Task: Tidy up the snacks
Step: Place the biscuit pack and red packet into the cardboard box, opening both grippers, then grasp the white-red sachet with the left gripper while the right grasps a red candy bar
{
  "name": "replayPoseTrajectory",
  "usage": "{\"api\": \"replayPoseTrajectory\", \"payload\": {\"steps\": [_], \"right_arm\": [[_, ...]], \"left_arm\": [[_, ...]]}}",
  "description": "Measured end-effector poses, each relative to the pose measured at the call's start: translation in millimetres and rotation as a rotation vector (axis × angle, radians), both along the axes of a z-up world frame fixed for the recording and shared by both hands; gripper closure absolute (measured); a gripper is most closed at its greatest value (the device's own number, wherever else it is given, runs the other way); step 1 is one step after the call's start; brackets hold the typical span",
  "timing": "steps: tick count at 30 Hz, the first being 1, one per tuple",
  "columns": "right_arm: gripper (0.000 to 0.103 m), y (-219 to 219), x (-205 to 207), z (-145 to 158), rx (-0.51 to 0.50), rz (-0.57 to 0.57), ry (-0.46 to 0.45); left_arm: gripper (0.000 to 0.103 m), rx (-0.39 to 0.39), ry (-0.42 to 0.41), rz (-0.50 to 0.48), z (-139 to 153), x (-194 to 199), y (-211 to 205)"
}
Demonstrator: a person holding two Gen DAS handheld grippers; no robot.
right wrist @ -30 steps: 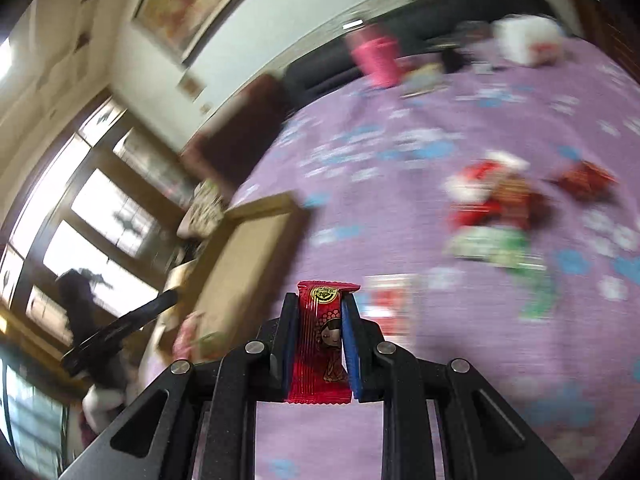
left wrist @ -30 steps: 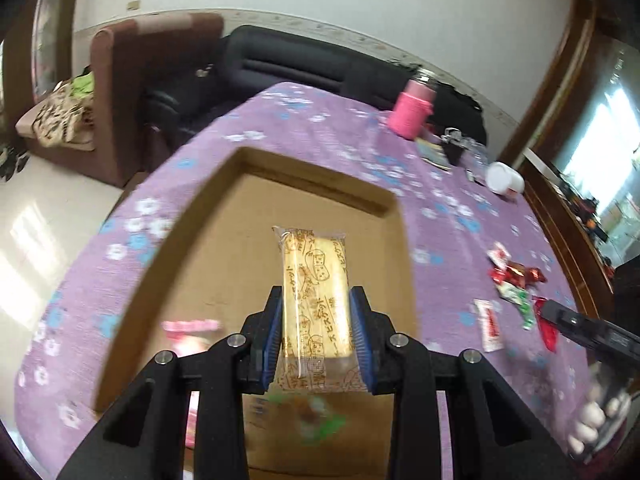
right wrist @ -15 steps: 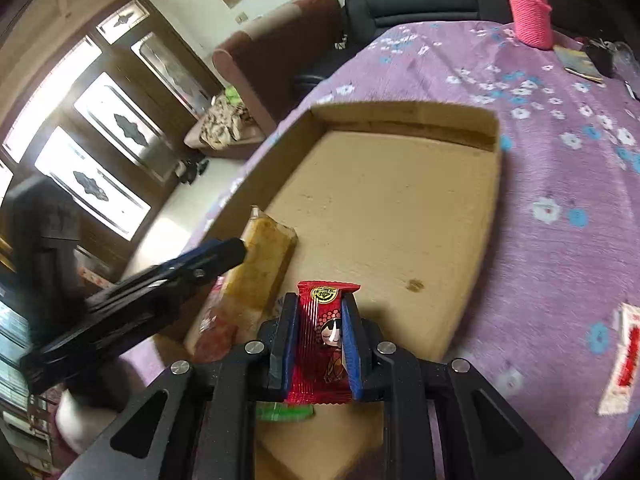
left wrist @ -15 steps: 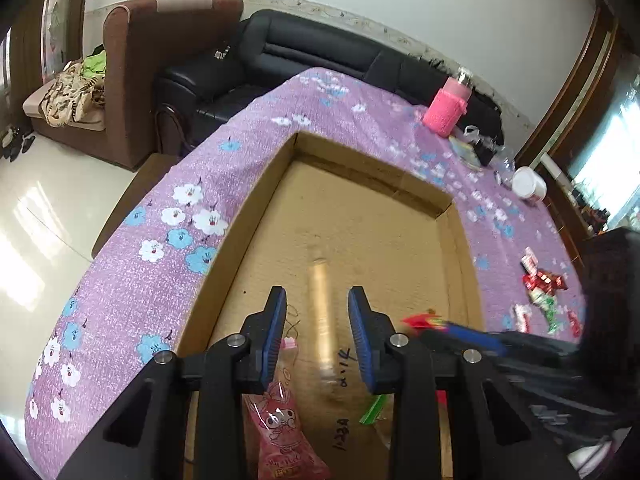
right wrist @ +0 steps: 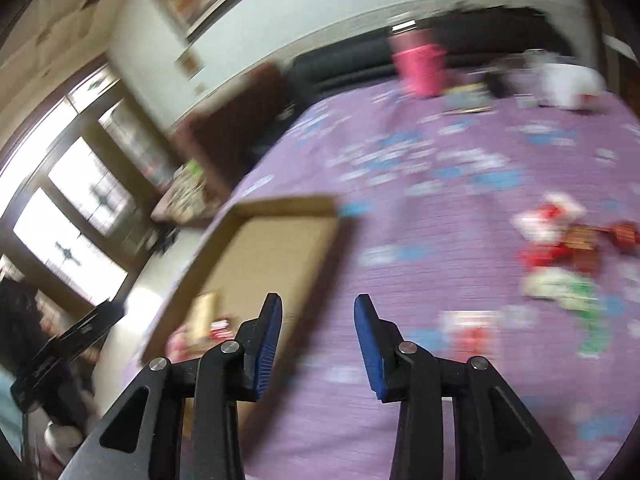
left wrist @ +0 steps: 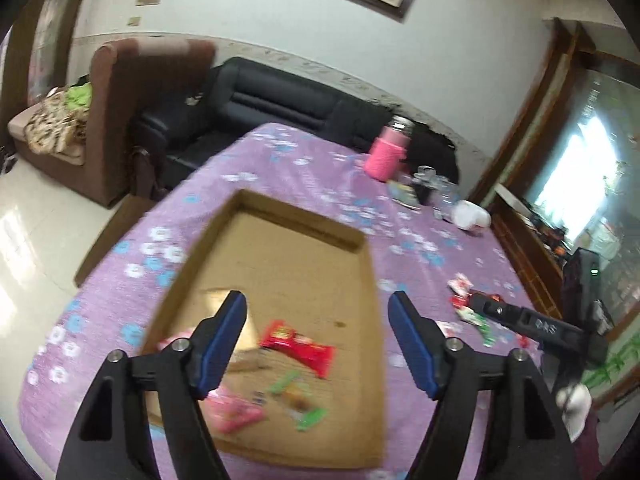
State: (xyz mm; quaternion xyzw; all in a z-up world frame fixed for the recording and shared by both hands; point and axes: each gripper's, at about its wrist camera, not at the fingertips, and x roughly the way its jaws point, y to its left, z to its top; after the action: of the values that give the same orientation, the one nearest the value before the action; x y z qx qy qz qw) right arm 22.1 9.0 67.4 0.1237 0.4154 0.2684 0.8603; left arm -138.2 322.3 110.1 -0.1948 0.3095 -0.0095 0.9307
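Observation:
A shallow cardboard tray (left wrist: 362, 280) lies on the purple flowered cloth. In it lie a red snack packet (left wrist: 298, 346), a yellow biscuit pack (left wrist: 244, 320), a pink packet (left wrist: 234, 410) and green wrapped sweets (left wrist: 308, 416). My left gripper (left wrist: 318, 344) is open and empty above the tray's near end. My right gripper (right wrist: 318, 342) is open and empty over the cloth just right of the tray (right wrist: 244, 216). Several loose red, white and green snacks (right wrist: 560, 248) lie on the cloth to the right; they also show in the left wrist view (left wrist: 468, 304).
A pink bottle (left wrist: 388, 152), a white cup (left wrist: 470, 216) and small items stand at the table's far end. A black sofa (left wrist: 280, 108) and a brown armchair (left wrist: 120, 120) stand beyond. The right gripper's body (left wrist: 536, 326) shows at the right of the left wrist view.
My left gripper let go of the yellow biscuit pack into the tray and opened wide. My right gripper released the red packet into the tray, opened and swung right over the cloth.

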Motion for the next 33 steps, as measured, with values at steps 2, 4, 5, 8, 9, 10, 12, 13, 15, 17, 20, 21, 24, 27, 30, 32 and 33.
{"api": "replayPoseTrajectory", "payload": {"steps": [2,4,5,8,9,10,12,13,15,17,20,21,24,27,30,32,33], "right_arm": [[0.062,-48,0,-1,-0.015,-0.108,-0.008],[0.062,-98,-3,-3,-0.016,-0.201,-0.005],[0.063,-128,-7,-5,-0.020,-0.260,-0.002],[0.063,-196,-9,-5,-0.056,-0.407,-0.006],[0.063,-213,-9,-5,-0.078,-0.446,-0.010],[0.063,-231,-9,-7,-0.106,-0.491,-0.012],[0.063,-254,-3,-11,-0.120,-0.521,-0.001],[0.063,-263,0,-13,-0.120,-0.529,0.006],[0.063,-270,7,-17,-0.131,-0.521,0.018],[0.063,-268,17,-25,-0.150,-0.506,0.032],[0.063,-261,36,-41,-0.181,-0.486,0.054],[0.063,-259,38,-46,-0.199,-0.487,0.054],[0.063,-251,51,-62,-0.257,-0.485,0.058],[0.063,-248,58,-73,-0.285,-0.489,0.073],[0.064,-245,57,-75,-0.310,-0.492,0.060],[0.082,-245,56,-75,-0.313,-0.499,0.072],[0.082,-245,54,-74,-0.293,-0.498,0.080]], "left_arm": [[0.028,0.008,-0.006,-0.065,5,2,-26],[0.027,0.013,-0.010,-0.121,8,4,-50],[0.027,0.016,-0.012,-0.144,9,5,-60],[0.025,0.033,-0.021,-0.210,11,6,-93],[0.024,0.041,-0.023,-0.222,10,6,-102],[0.024,0.052,-0.025,-0.230,10,7,-111],[0.024,0.082,-0.026,-0.214,7,8,-125],[0.024,0.088,-0.030,-0.204,6,9,-130],[0.023,0.084,-0.035,-0.180,2,10,-134],[0.022,0.076,-0.022,-0.157,-3,15,-136],[0.022,0.036,0.054,-0.170,-14,23,-135],[0.022,0.024,0.072,-0.176,-16,24,-135],[0.022,0.001,0.121,-0.190,-24,31,-138],[0.022,0.026,0.130,-0.202,-28,36,-148],[0.022,0.050,0.146,-0.224,-35,47,-161],[0.022,0.068,0.171,-0.240,-44,59,-171],[0.022,0.068,0.186,-0.255,-50,66,-177]]}}
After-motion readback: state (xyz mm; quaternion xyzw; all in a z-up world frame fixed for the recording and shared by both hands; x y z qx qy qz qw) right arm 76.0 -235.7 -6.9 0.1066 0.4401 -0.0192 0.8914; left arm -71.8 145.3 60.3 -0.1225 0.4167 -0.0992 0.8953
